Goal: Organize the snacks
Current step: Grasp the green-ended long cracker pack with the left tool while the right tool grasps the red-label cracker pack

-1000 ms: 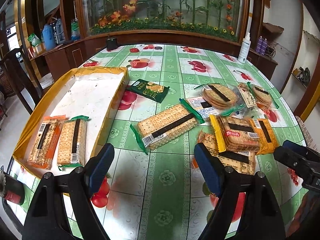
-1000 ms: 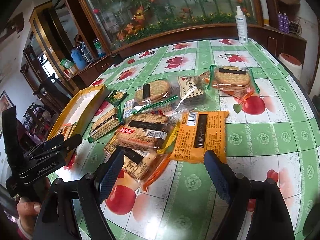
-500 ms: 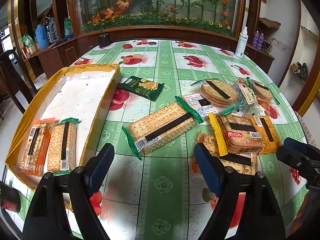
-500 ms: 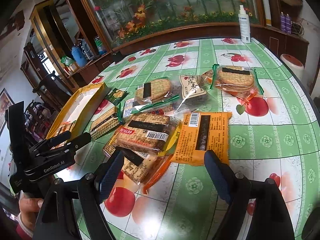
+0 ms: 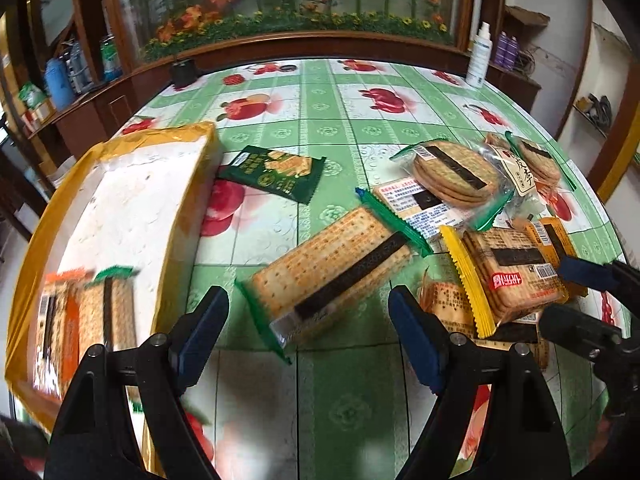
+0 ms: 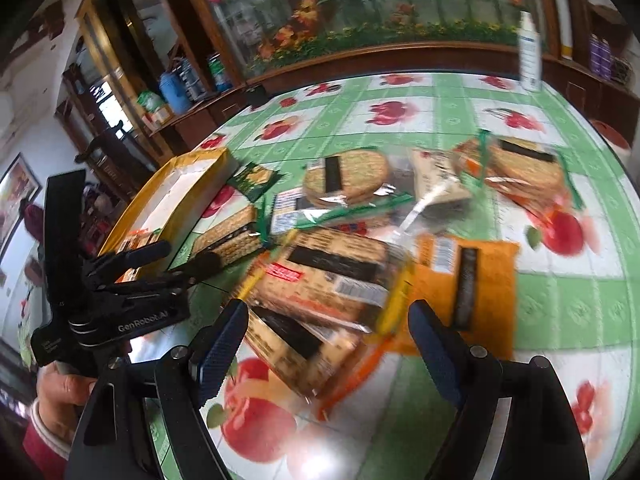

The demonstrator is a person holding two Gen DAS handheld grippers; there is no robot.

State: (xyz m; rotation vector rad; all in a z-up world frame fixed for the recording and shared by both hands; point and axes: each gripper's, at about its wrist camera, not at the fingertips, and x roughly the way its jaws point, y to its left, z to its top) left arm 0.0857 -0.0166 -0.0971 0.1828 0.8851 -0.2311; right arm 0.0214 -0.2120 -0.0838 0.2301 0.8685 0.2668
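Firstly, in the left wrist view, a shallow yellow-rimmed cardboard tray with a white floor (image 5: 188, 200) filled the left of the frame; two cracker packs, one orange-wrapped (image 5: 56, 320) and one green-edged (image 5: 106, 312), lay blurred at its lower end. Right of it, on the green fruit-print tablecloth (image 5: 344, 400), lay a dark green snack sachet (image 5: 276, 172) and a long green-trimmed cracker pack (image 5: 336, 268), just above the left gripper (image 5: 308, 312), whose jaws stood released and empty. A yellow-edged biscuit pack (image 5: 516, 272) topped the pile at right, its lower edge cut off by the black tips of the other tool.

Next, in the right wrist view, the right gripper (image 6: 328, 336) hung spread and empty over that same pile; the flat orange snack packet (image 6: 468, 280) lay beside it. Everything here was motion-blurred. A hand (image 6: 60, 396) at lower left was partly hidden.
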